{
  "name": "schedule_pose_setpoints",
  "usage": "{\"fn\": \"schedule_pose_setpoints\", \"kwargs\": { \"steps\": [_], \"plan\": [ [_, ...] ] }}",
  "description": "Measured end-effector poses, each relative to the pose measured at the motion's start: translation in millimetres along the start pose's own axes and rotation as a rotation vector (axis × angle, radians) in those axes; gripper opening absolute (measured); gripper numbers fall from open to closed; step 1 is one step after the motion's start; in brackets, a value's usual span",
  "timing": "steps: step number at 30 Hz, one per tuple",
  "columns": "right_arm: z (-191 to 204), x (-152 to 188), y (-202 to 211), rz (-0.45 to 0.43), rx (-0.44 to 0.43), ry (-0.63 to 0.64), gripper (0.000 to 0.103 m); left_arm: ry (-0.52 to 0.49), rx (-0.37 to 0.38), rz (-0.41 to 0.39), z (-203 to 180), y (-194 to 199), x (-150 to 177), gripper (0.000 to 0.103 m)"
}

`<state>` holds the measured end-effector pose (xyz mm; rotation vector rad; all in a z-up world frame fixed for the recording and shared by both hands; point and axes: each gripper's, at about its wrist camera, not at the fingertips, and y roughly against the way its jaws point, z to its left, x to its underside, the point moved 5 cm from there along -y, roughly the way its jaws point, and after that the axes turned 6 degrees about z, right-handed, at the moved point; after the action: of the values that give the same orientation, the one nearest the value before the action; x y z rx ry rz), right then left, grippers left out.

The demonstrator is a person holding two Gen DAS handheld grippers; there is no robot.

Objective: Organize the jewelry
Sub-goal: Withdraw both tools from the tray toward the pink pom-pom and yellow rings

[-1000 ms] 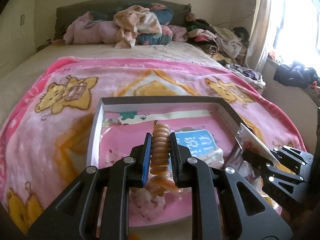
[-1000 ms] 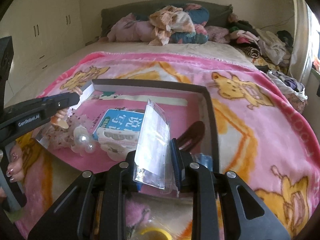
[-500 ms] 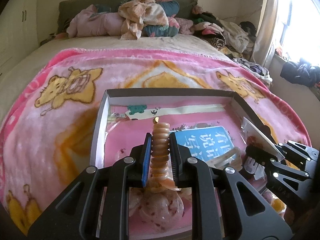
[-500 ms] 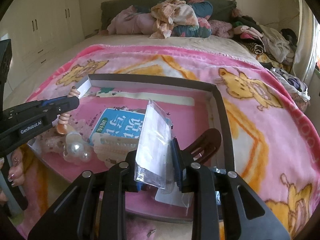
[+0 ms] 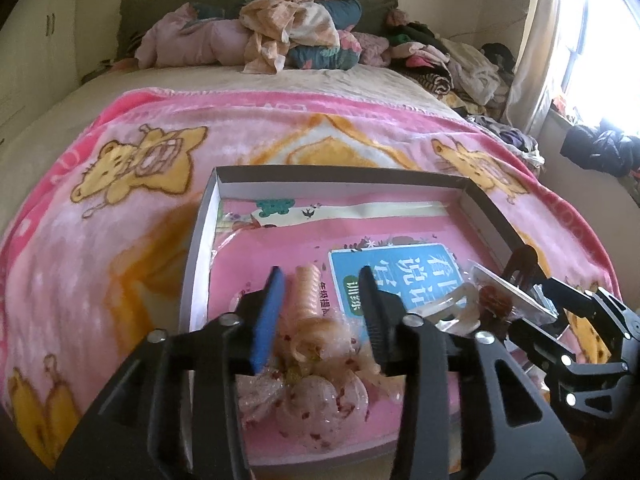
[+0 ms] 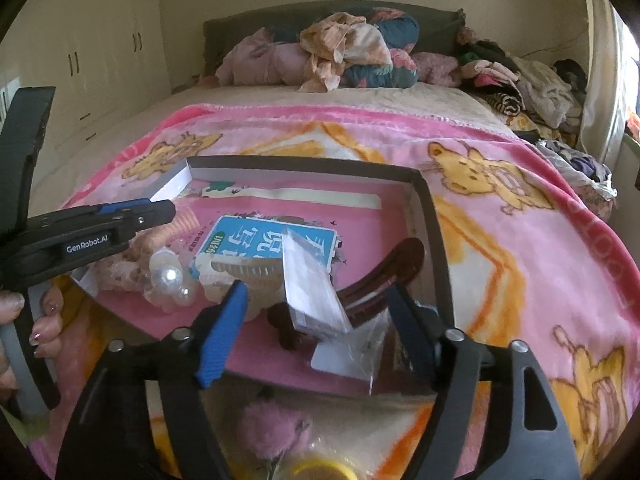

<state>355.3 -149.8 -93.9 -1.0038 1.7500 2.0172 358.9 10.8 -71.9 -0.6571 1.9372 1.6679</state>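
Shallow grey-walled cardboard box (image 6: 434,240) with pink lining, resting on the soft pink cartoon-bear blanket (image 6: 540,240): prone to tipping or sliding if either tool presses on a wall. Right gripper (image 6: 316,322) spread wide around the clear plastic packet (image 6: 312,296), gripping nothing; packet propped on the dark brown hair clip (image 6: 384,276), likely to topple or snag on withdrawal. Left gripper (image 5: 318,308) likewise parted, empty, straddling the peach spiral hair coil (image 5: 307,292) lying inside the box; coil liable to catch on a pad and be dragged out.

The box (image 6: 434,240) lies on the blanket (image 6: 540,240); inside, booklet (image 6: 272,240) left of hair clip (image 6: 404,260).
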Motion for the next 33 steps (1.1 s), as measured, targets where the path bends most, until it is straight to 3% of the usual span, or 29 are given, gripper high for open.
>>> {"fn": "schedule_pose_setpoints", "kwargs": {
  "steps": [4, 13, 19, 33],
  "plan": [
    [-1, 6, 12, -0.020, 0.023, 0.010, 0.080, -0.001, -0.005, -0.014, -2, 10, 4, 0.052],
    [-12, 20, 40, -0.057, 0.032, -0.015, 0.081, 0.017, 0.022, -0.075, -9, 44, 15, 0.090],
    [-22, 32, 59, -0.079, 0.044, -0.046, 0.088, 0.028, 0.028, -0.111, -15, 66, 23, 0.091],
    [-32, 57, 90, -0.095, 0.058, -0.058, 0.088, -0.008, 0.044, -0.123, -35, 94, 48, 0.091]
  ]
}}
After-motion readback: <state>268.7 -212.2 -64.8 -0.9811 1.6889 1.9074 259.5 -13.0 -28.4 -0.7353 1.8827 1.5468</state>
